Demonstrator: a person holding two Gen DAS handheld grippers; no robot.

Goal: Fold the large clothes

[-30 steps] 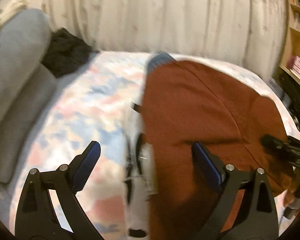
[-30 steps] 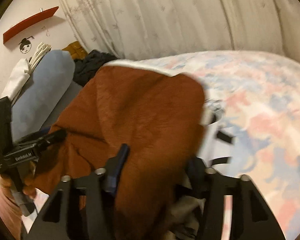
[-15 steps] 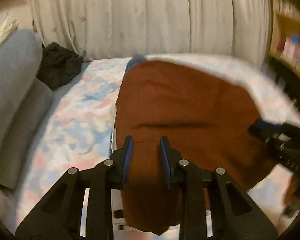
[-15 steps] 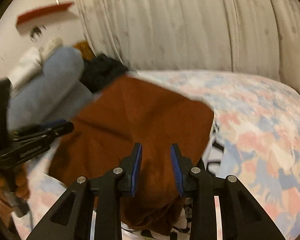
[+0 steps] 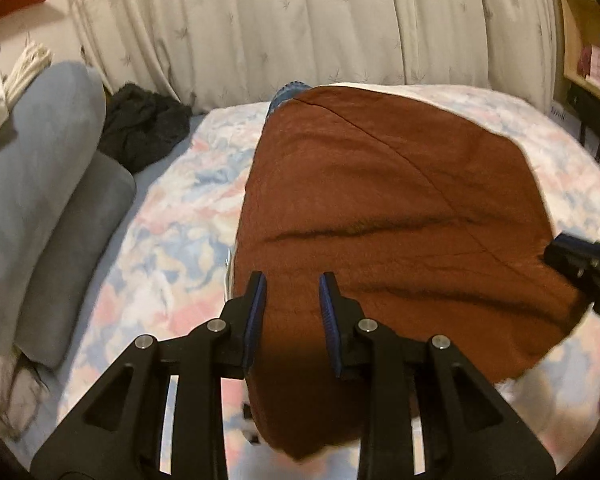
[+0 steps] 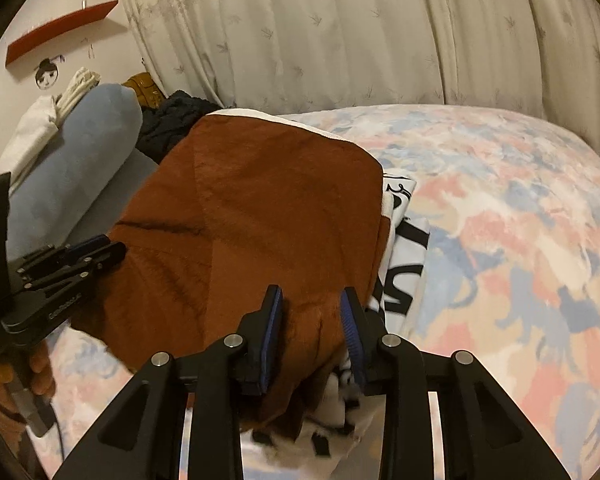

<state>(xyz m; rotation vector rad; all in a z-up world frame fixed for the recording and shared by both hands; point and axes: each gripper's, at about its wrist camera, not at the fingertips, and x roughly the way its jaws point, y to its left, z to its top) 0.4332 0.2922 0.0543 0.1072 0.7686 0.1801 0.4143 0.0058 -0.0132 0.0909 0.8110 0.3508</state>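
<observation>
Both your tongs have just closed down from wide open. Left tongs (image 5: 291, 296), bottom centre of the left view, now pinch the near edge of the rust-brown garment (image 5: 388, 216), with cloth bunched between the pads. Right tongs (image 6: 311, 312), bottom centre of the right view, grip the other near corner, where the brown fleece and its white black-printed side (image 6: 404, 256) fold together. So the grasp step looks done on both corners, and the next move is likely a lift and a fold away from you. The garment lies across the middle of the bed (image 6: 520, 220), on the pastel floral cover, spread mostly flat with one crease across the middle. Further off, at the left of the frame, are grey bolster cushions (image 5: 40, 184) and a dark crumpled item (image 5: 144, 128). The pale curtain (image 5: 300, 20) fills the top.
</observation>
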